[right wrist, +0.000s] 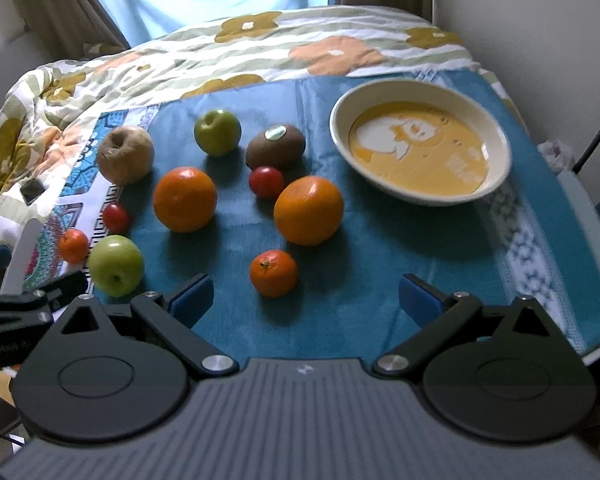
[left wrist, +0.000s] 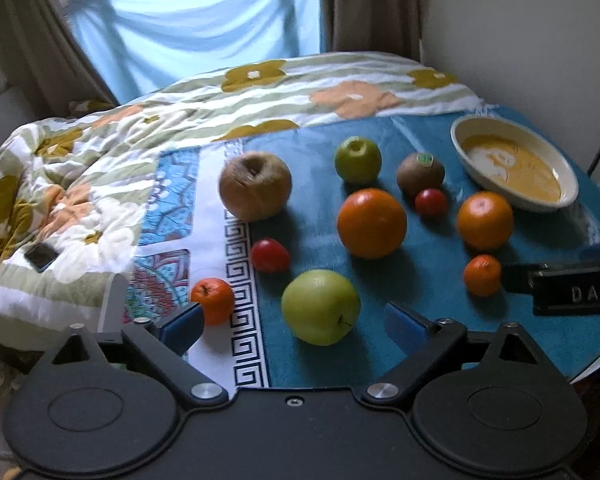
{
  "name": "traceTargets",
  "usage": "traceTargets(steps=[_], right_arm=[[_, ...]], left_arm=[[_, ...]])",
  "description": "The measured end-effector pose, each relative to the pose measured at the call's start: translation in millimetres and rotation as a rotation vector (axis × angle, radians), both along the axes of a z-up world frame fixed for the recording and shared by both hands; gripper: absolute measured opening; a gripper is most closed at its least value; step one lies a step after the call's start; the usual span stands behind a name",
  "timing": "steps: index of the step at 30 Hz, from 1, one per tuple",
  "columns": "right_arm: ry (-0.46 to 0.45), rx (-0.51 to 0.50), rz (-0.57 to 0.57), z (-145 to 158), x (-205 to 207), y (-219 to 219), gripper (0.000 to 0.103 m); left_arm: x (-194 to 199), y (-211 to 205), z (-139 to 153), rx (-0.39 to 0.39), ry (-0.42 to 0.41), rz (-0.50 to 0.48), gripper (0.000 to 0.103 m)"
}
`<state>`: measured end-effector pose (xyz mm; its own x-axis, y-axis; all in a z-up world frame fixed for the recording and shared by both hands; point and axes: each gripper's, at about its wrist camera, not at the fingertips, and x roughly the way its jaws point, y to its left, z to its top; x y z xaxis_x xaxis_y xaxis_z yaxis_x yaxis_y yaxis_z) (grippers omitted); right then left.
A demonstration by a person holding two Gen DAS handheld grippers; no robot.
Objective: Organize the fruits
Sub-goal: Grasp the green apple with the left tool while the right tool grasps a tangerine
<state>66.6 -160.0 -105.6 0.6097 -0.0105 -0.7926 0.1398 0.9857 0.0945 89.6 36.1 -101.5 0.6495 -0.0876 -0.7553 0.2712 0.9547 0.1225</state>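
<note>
A teal towel (right wrist: 380, 264) is spread over a table beside a bed covered by a floral quilt (right wrist: 204, 56), with a curtained window behind. A dark phone (left wrist: 41, 257) is seen lying on the quilt.

Ten pieces of fruit are scattered on the towel, none inside the oval bowl (right wrist: 496, 136). The bowl is set at the far right of the towel, and its long axis is seen running from far left to near right in the right wrist view.

A wrinkled brown apple (right wrist: 125, 155) is placed at the far left with its stem hollow turned upward. A small green apple (right wrist: 217, 132) is also set hollow-up just beside it. A kiwi (right wrist: 276, 147) is laid on its side, its long axis roughly left to right and its sticker facing up; a cherry tomato (right wrist: 266, 182) is touching its near edge. Two oranges (right wrist: 185, 199) (right wrist: 309, 210) are set in the middle, apart from each other. A mandarin (right wrist: 274, 273) is placed nearest the right gripper (right wrist: 306, 296), stem scar upward. At the near left, a large green apple (left wrist: 320, 307) is tipped, its stem pointed toward the camera. A second tomato (left wrist: 269, 255) and a second mandarin (left wrist: 213, 300) are found beside it.

The left gripper (left wrist: 296, 326) is held wide open above the large green apple, nothing being gripped. The right gripper is likewise held wide open and empty.
</note>
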Motion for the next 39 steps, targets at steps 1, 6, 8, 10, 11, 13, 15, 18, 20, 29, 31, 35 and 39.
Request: traceTargets(steps=[1,6,8,10,11,13,15,18,20,29,31,35,39], right_arm=[[0.0,-0.001,-0.003,-6,3,1,0.103],[-0.003,0.012,-0.003,-28,14,3,0.103],[0.0,0.015,0.007,-35,17,5,0.103],[0.004,0.017,0.016,-39,20,8,0.099],[0.006,0.02,0.019,-41,21,9,0.098],[0.008,0.023,0.025,-45,23,10,0.095],[0.005,0.015,0.028,-47,24,13,0.093],[-0.006,0.002,0.044,-47,27,17,0.085],[-0.007,-0.006,0.054,-47,29,19,0.078],[0.0,-0.017,0.056,-49,29,22,0.062],[-0.009,-0.01,0.059,-48,28,20,0.053],[-0.019,-0.026,0.07,-47,26,24,0.051],[-0.031,-0.006,0.071,-45,22,23,0.051]], left_arm=[[2,-1,-6,0.004,0.001,-0.006,0.096],[14,-2,-30,0.01,0.013,-0.015,0.09],[18,-3,-36,0.009,0.013,-0.019,0.087],[21,-4,-41,0.008,0.018,-0.026,0.083],[22,-5,-43,0.009,0.02,-0.031,0.082],[24,-7,-47,0.01,0.02,-0.038,0.08],[26,-8,-48,0.006,0.017,-0.042,0.078],[28,-9,-50,-0.012,0.016,-0.052,0.07],[28,-12,-50,-0.017,0.019,-0.07,0.063],[26,-14,-51,-0.003,0.013,-0.083,0.062],[24,-14,-51,-0.002,0.012,-0.082,0.062],[22,-13,-50,-0.007,0.011,-0.075,0.062],[16,-13,-46,-0.007,-0.001,-0.077,0.062]])
